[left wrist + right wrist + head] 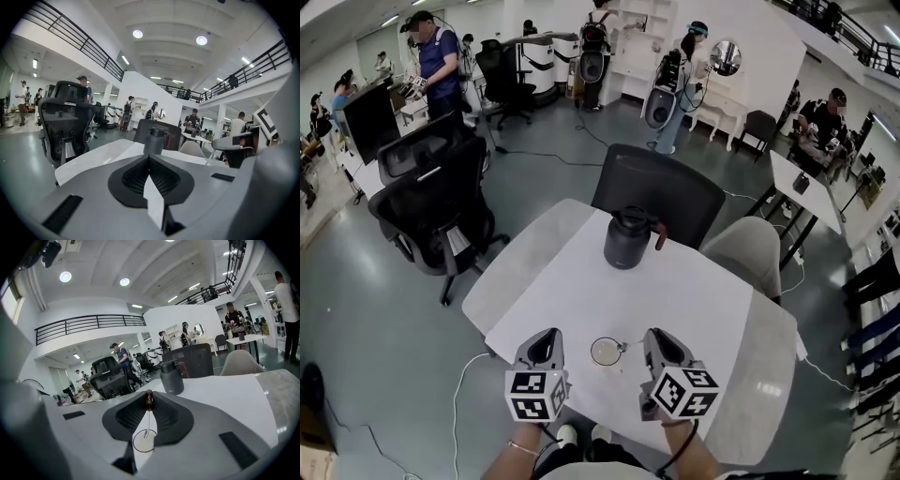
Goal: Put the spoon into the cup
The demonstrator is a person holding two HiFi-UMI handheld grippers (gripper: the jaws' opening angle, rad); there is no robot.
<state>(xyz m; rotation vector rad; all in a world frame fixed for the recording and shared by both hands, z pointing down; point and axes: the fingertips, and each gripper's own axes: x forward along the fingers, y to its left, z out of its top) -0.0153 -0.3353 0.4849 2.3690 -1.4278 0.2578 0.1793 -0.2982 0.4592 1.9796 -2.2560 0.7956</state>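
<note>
**Spoon is right at the cup, right gripper is hanging onto it**

So the right gripper [651, 341] is pinching the spoon [149, 395] by its brown handle end, with both jaws squeezing onto it and the thin metal stem pointing down and away. In the right gripper view the bowl end is sitting inside the ring of the glass cup's [592, 354] rim. I honestly can't tell if it's dipping inside or just hovering over the opening. From the head view the spoon is reaching across to the cup's right edge.

The left gripper [149, 158] is doing nothing much. Its jaws are pressing together with nothing between them, and it's sitting just left of the cup, not touching it.

The cup is standing upright on the white table [581, 291], near the front edge and between the two grippers. A dark thermal jug [628, 242] with a brownish handle is standing farther back on the same table, well apart from the cup. A dark office chair [656, 192] is sitting right behind the jug.
</note>
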